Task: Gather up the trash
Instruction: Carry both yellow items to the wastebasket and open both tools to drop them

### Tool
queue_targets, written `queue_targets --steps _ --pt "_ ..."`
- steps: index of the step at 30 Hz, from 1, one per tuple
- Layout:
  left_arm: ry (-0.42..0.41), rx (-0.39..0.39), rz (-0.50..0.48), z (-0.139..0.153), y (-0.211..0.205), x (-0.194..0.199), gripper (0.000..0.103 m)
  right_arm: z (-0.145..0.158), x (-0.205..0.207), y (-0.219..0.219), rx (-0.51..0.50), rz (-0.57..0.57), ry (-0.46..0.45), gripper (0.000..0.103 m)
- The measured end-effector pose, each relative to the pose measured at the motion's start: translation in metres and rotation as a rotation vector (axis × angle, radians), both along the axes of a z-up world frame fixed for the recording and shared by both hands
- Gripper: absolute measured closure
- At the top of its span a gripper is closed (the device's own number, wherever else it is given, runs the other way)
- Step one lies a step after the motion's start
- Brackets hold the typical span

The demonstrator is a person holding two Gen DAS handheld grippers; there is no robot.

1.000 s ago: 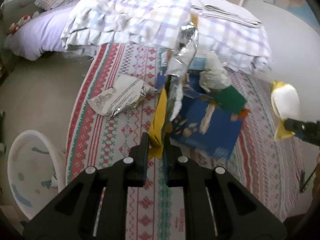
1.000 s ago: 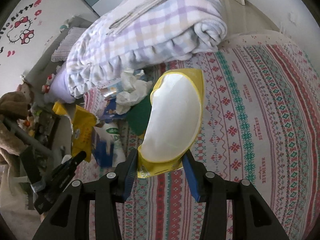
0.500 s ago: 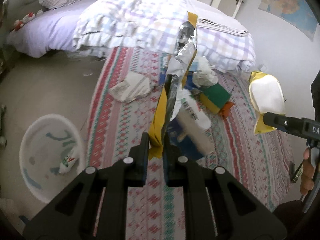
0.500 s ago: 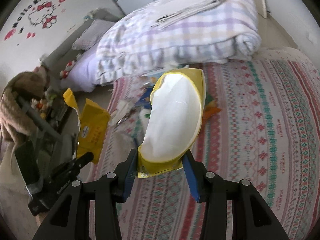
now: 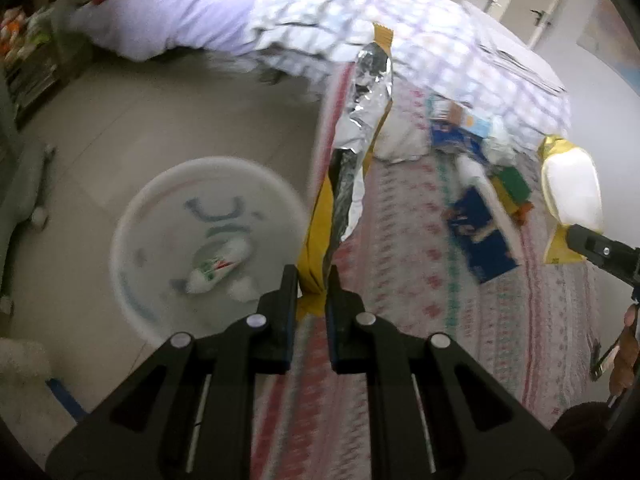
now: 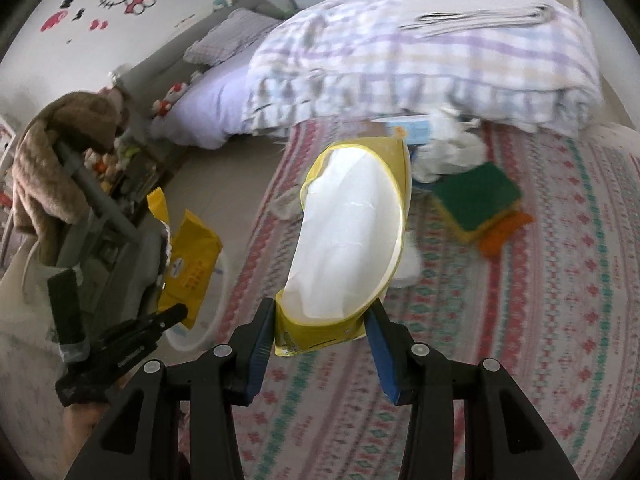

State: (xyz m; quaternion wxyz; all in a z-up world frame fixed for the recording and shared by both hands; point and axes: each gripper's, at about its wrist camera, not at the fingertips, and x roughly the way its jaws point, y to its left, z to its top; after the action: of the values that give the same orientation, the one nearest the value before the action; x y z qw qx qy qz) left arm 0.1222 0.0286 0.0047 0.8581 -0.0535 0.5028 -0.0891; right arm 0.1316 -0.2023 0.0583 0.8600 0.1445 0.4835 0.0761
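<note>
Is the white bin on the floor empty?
No. The white bin already holds something: a small white tube with red and green print lies on its bottom.

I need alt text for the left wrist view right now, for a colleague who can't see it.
The left gripper is shut on a yellow snack wrapper with silver foil lining, held beside a round white basin on the floor with a small white tube inside. More litter lies on the patterned rug; at right, the right gripper carries a yellow-and-white pouch.

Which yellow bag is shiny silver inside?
The torn-open yellow wrapper in the left tool. Its silver foil lining shows. The yellow pack in the right tool has a white face instead.
</note>
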Motion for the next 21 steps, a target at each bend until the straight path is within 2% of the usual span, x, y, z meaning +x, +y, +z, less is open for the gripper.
queue_targets --steps 9,13,14,17,21 --pt "0.051 0.000 0.099 -0.015 0.053 -0.001 0.088 -0.016 0.017 0.069 -0.005 0.117 0.001 0.057" --pt "0.044 0.015 0.138 -0.018 0.067 0.001 0.087 -0.023 0.023 0.097 0.004 0.163 0.002 0.057" --pt "0.045 0.022 0.151 -0.019 0.070 0.002 0.079 -0.025 0.024 0.103 0.005 0.176 0.001 0.057" --pt "0.051 0.022 0.193 -0.016 0.083 0.002 0.037 -0.031 0.029 0.122 0.006 0.210 0.005 0.057" --pt "0.034 0.064 0.244 -0.007 0.101 -0.002 0.023 -0.035 0.034 0.139 -0.029 0.252 0.000 0.057"
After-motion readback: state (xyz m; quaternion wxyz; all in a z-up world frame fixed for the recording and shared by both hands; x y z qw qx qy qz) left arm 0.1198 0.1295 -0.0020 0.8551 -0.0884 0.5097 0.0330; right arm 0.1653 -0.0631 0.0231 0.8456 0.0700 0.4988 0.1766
